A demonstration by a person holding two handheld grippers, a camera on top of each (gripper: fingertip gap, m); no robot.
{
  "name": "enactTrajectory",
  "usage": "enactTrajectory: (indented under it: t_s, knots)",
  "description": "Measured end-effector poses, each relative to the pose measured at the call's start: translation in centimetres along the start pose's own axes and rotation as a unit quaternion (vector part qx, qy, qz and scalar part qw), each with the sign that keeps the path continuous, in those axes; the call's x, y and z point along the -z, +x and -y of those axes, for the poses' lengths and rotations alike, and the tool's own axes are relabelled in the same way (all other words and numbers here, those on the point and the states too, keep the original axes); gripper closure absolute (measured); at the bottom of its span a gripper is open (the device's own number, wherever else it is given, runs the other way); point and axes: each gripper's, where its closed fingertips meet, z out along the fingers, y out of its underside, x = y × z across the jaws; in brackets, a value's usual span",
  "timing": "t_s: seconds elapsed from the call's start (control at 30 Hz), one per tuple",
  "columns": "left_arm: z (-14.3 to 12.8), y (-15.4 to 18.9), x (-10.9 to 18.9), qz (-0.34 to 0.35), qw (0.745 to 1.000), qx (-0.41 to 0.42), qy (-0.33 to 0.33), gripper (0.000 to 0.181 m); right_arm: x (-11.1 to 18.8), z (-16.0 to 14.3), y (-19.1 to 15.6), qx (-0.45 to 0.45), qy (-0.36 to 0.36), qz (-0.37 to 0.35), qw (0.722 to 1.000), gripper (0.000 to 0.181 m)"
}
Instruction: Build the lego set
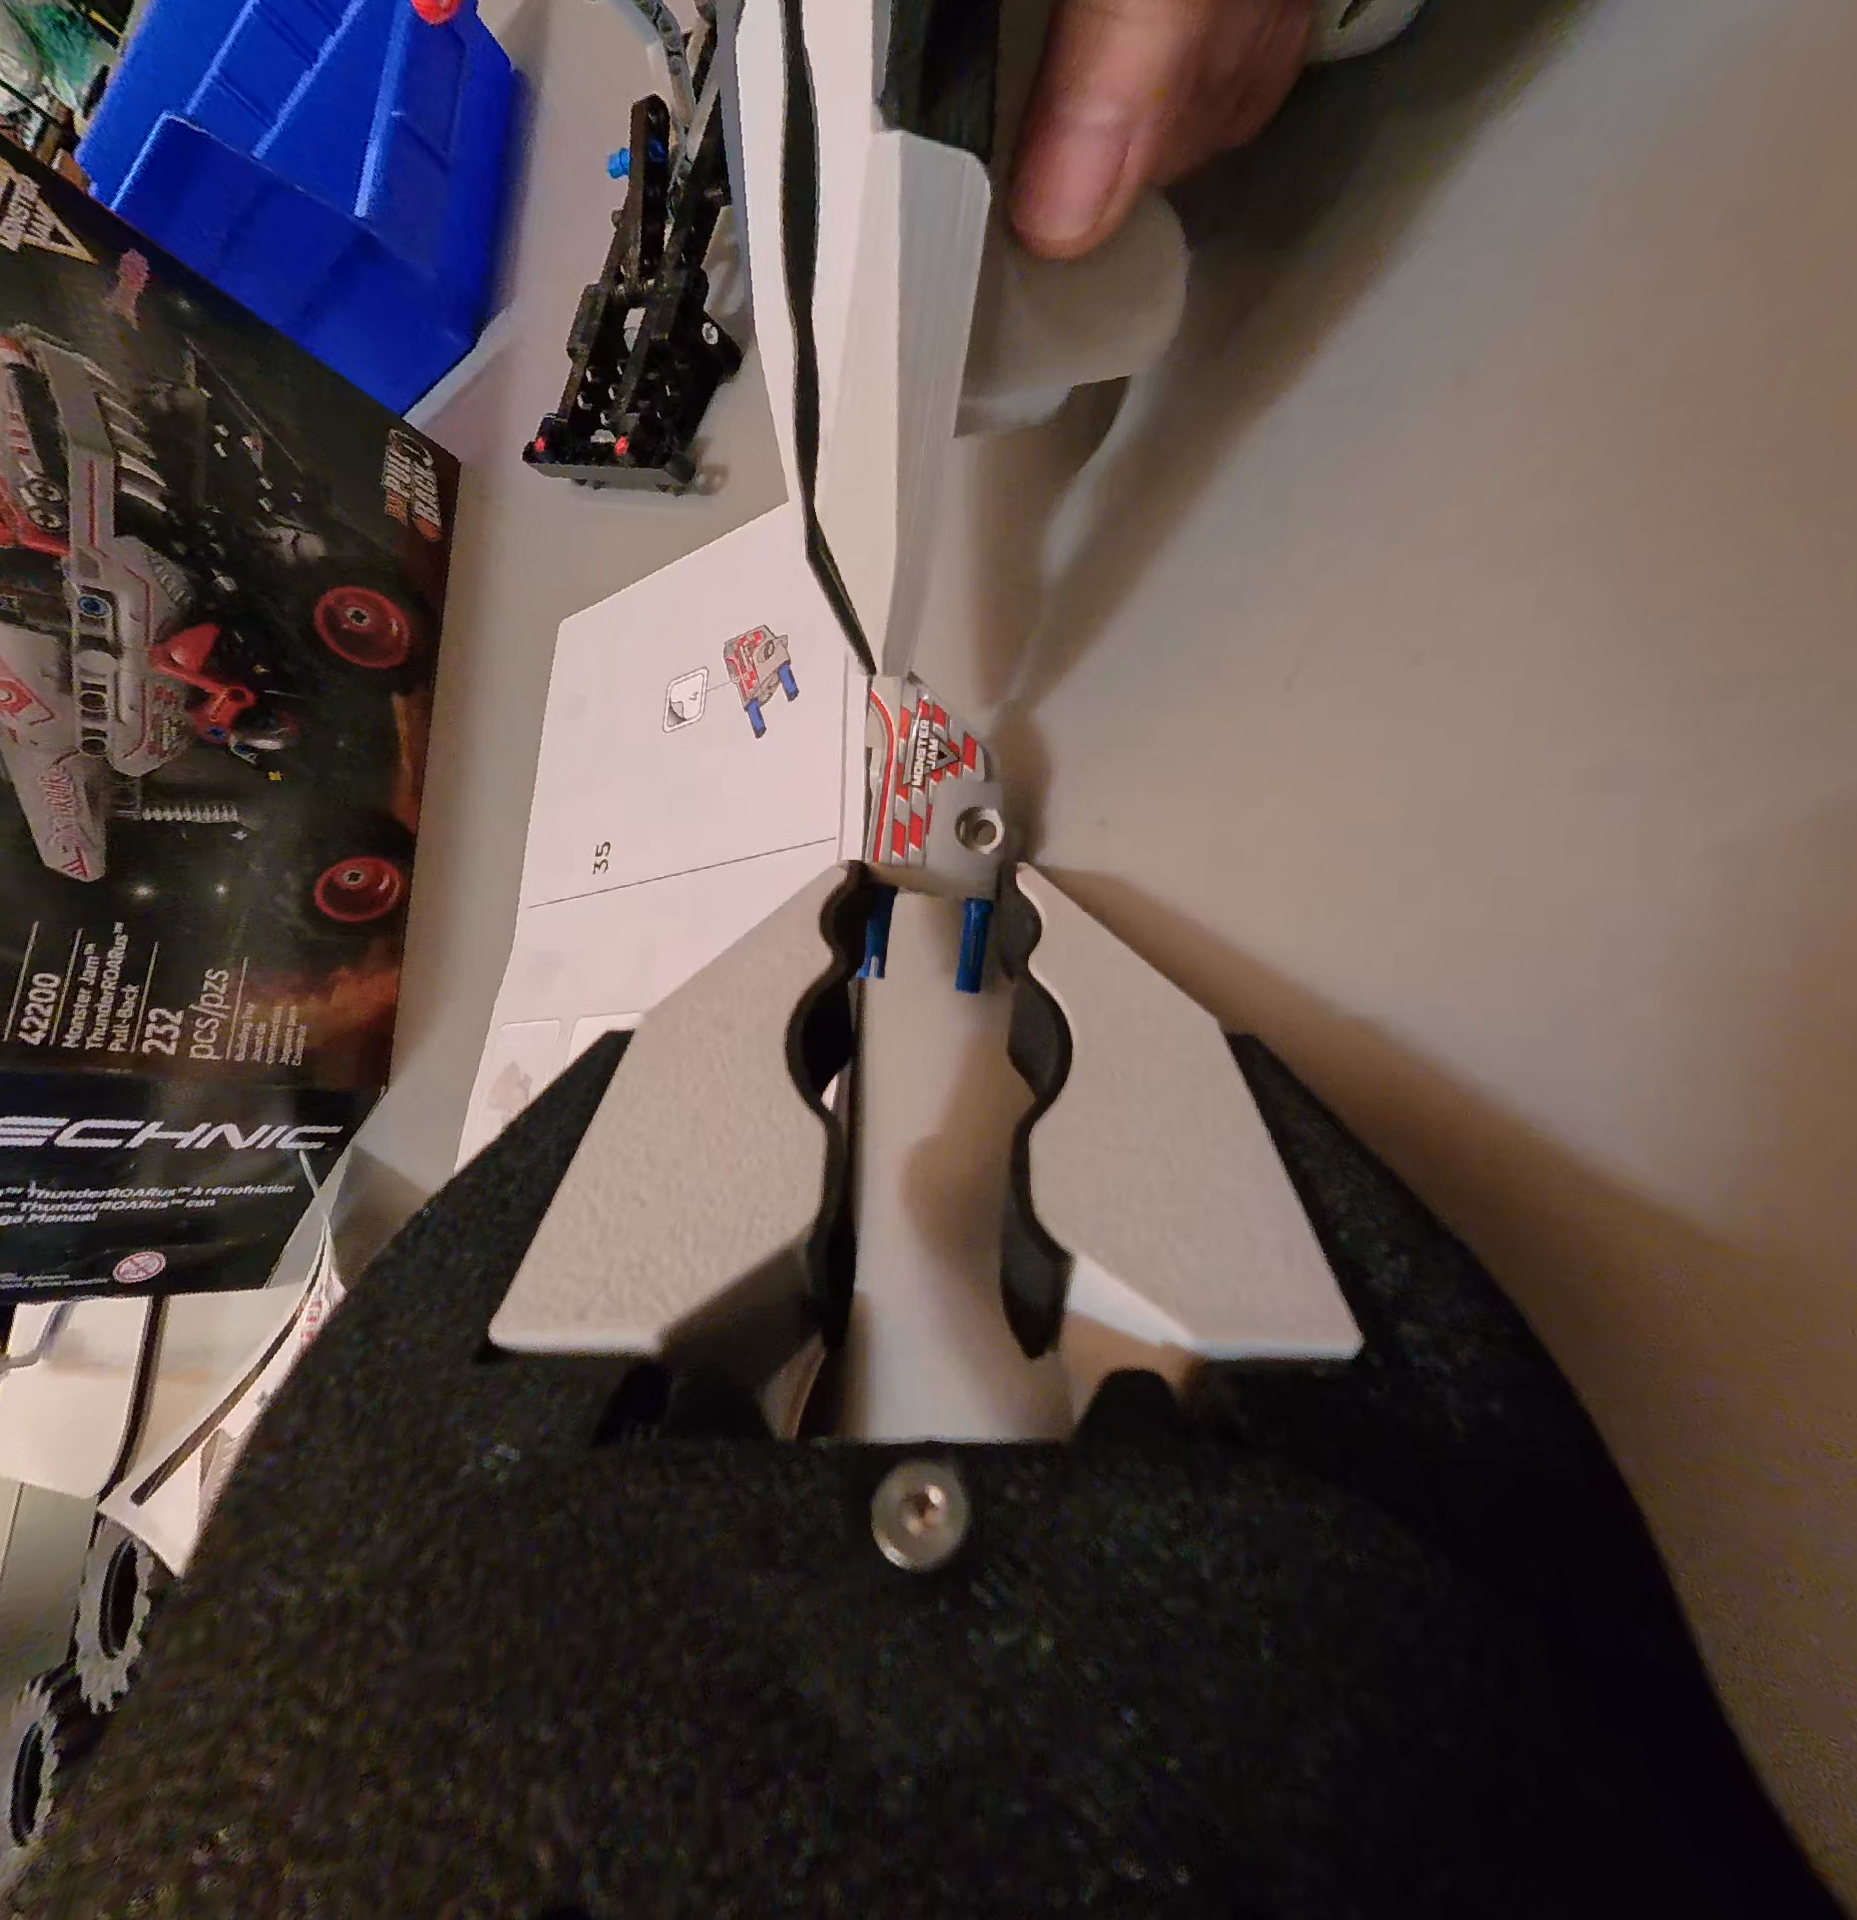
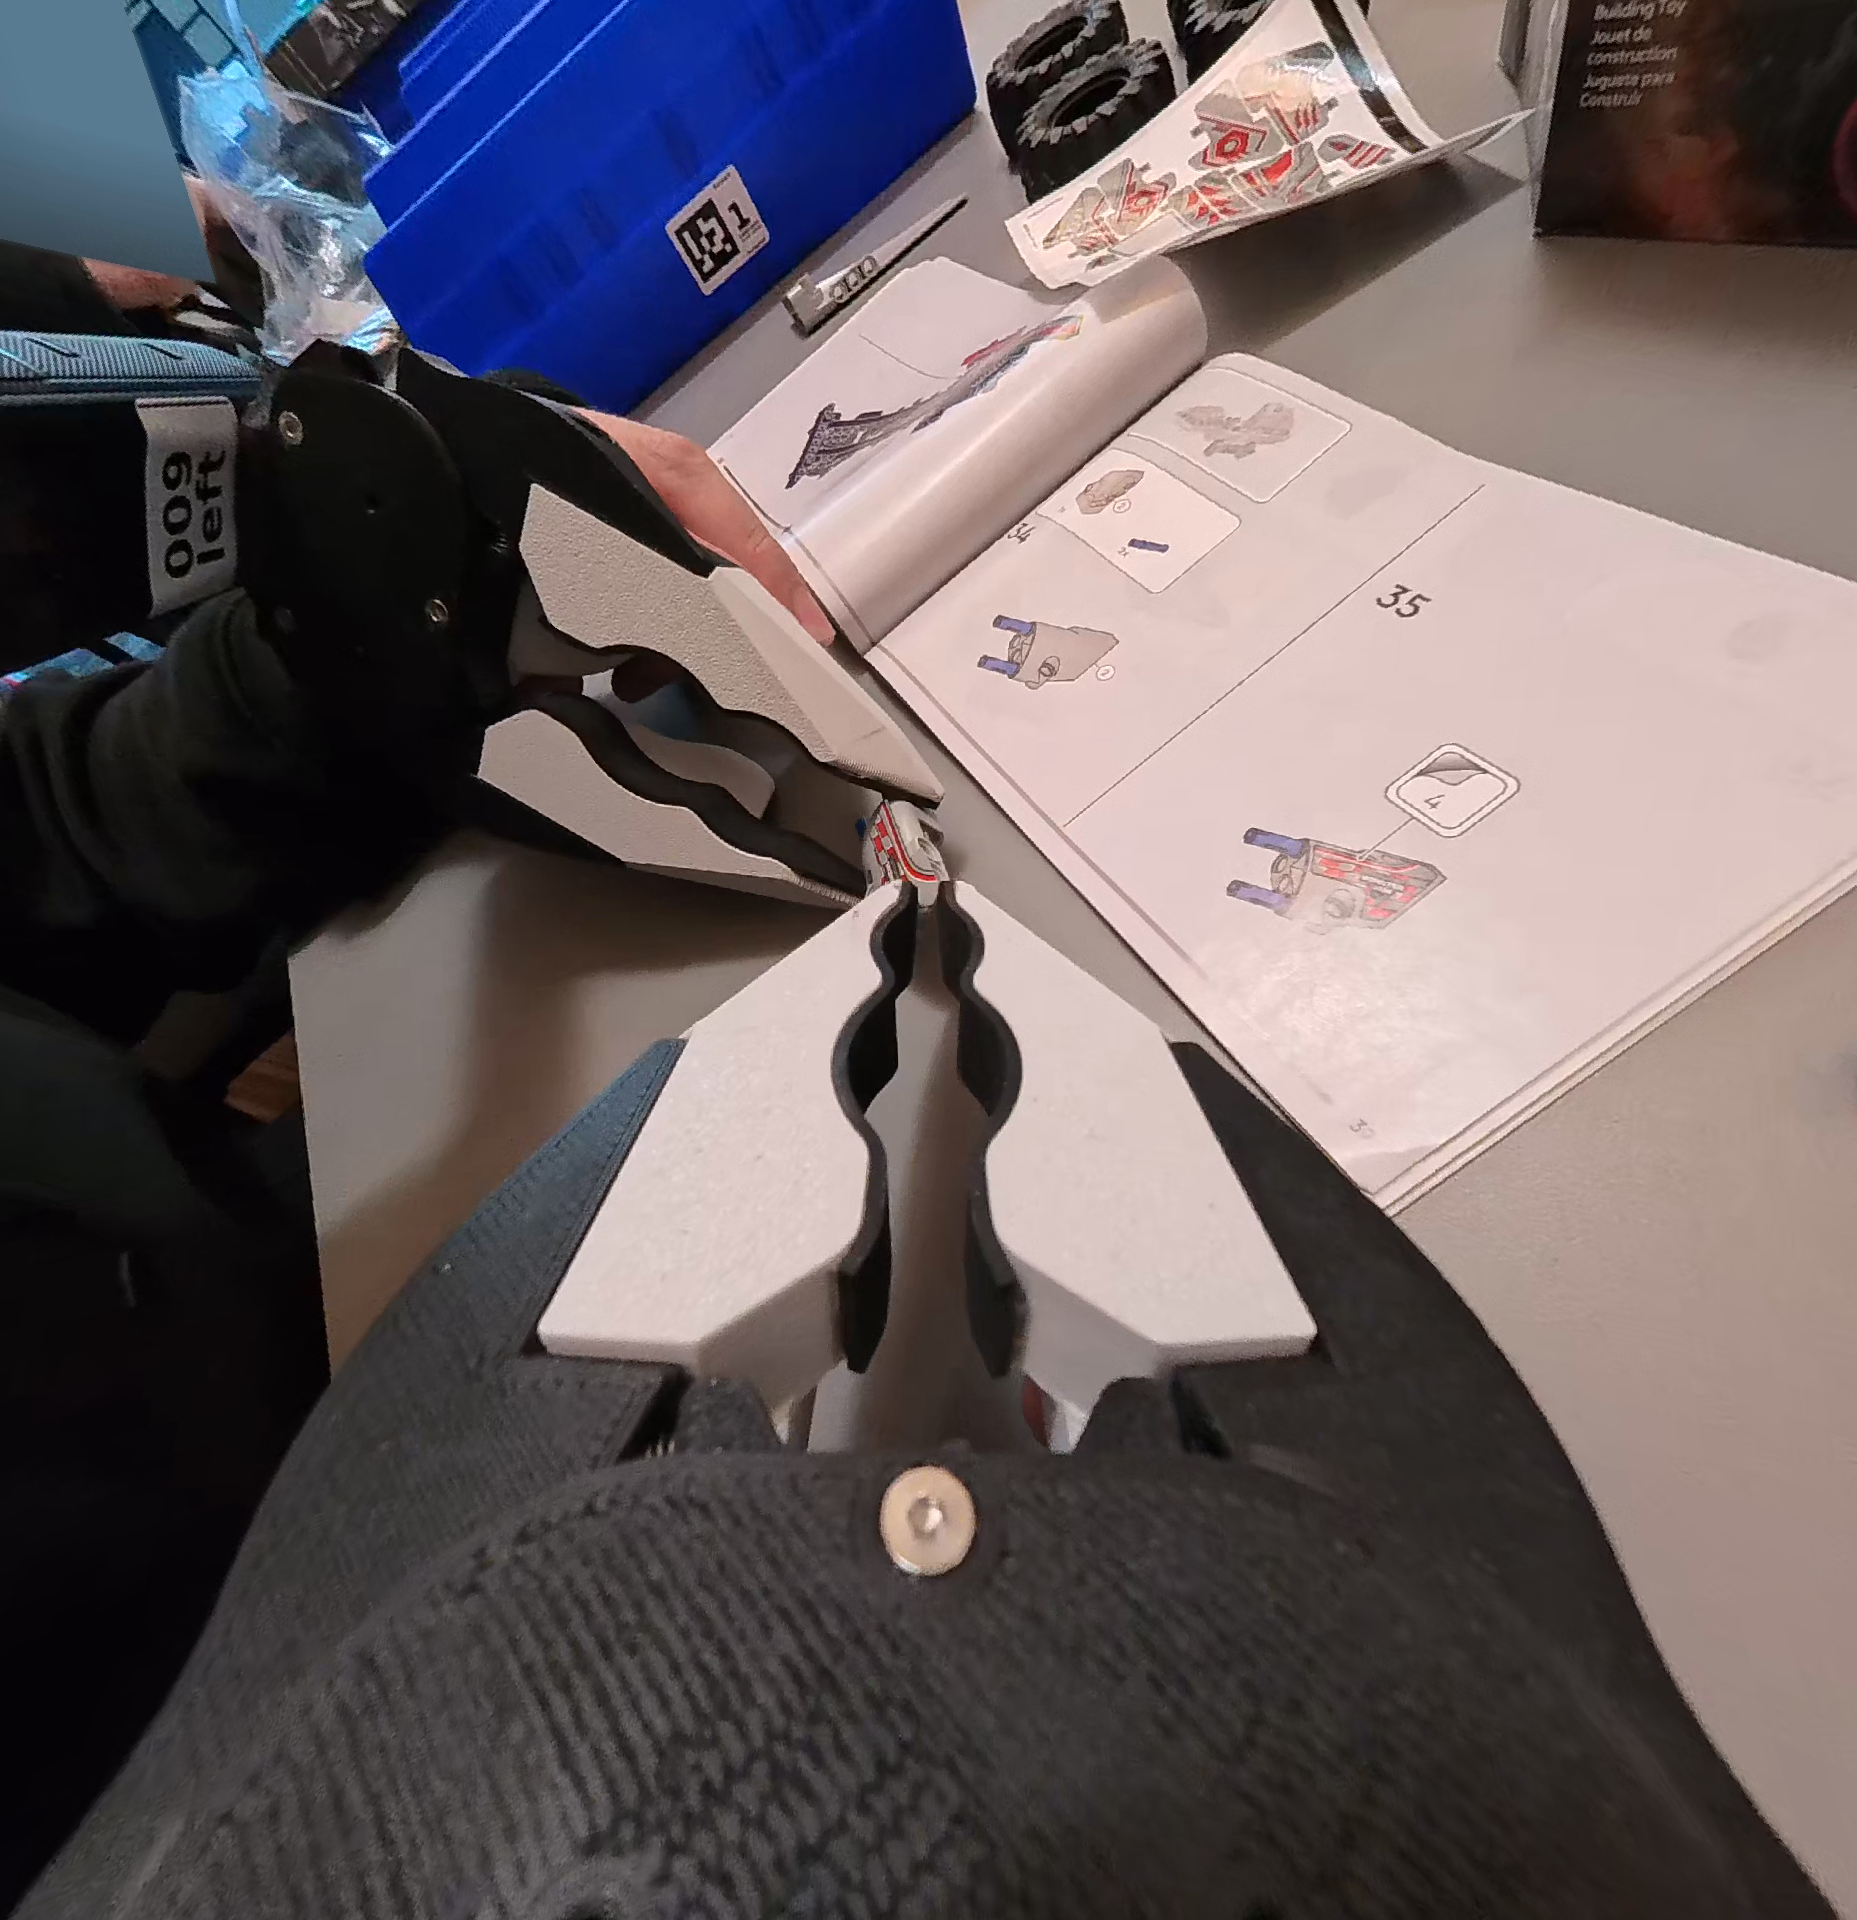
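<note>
A small grey Lego panel [image 1: 929, 769] with a red and white sticker and two blue pins [image 1: 971, 940] is held above the table [image 1: 1423, 727]. My left gripper [image 1: 934, 878] is shut on its pin end, the pins lying between the fingers. My right gripper [image 2: 919, 899] is shut on the panel's [image 2: 893, 847] other edge, tip to tip with the left gripper [image 2: 898, 840]. In the left wrist view the right gripper [image 1: 945, 686] comes down from the top, with a hand [image 1: 1111, 125] behind it.
The open instruction booklet [image 2: 1423, 727] lies just right of the grippers. Behind it are a blue bin [image 2: 612, 177], a sticker sheet [image 2: 1215, 177], black tyres [image 2: 1069, 83] and the set's box [image 1: 176, 727]. A black Technic chassis [image 1: 643, 343] stands near the bin [image 1: 311, 177]. My left and right fingertips are right by each other.
</note>
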Motion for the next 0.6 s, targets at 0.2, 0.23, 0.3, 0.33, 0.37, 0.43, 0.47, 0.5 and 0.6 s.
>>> enactTrajectory:
  t_s: [0.2,0.23,0.3,0.33,0.37,0.43,0.47,0.5,0.6]
  knots:
    - [0.0,0.01,0.0,0.001,1.0,-0.002,-0.001,0.159,0.07,0.07,0.02,0.0,0.003,-0.001,1.0,0.181]
    - [0.0,0.01,0.01,0.001,1.0,-0.003,-0.002,0.159,0.08,0.08,-0.03,0.003,0.004,-0.002,1.0,0.181]
    - [0.0,0.01,0.01,0.002,1.0,-0.004,-0.003,0.159,0.06,0.07,-0.14,0.007,0.003,0.0,1.0,0.181]
    - [0.0,0.01,0.01,0.002,1.0,-0.005,-0.003,0.159,0.07,0.08,-0.16,0.009,0.004,-0.001,1.0,0.181]
    - [0.0,0.01,0.01,0.002,1.0,-0.006,-0.004,0.159,0.09,0.09,-0.23,0.012,0.004,-0.001,1.0,0.181]
    - [0.0,0.02,0.01,0.003,1.0,-0.007,-0.006,0.159,0.13,0.12,-0.46,0.023,0.006,-0.001,1.0,0.181]
    - [0.0,0.02,0.01,0.003,1.0,-0.007,-0.007,0.159,0.14,0.13,-0.54,0.028,0.007,-0.002,1.0,0.181]
    - [-0.01,0.02,0.01,0.003,1.0,-0.006,-0.008,0.159,0.15,0.14,-0.6,0.033,0.007,-0.003,0.999,0.181]
    - [-0.03,0.02,0.0,0.004,1.0,-0.004,-0.015,0.159,0.12,0.19,-0.76,0.051,0.009,-0.01,0.999,0.181]
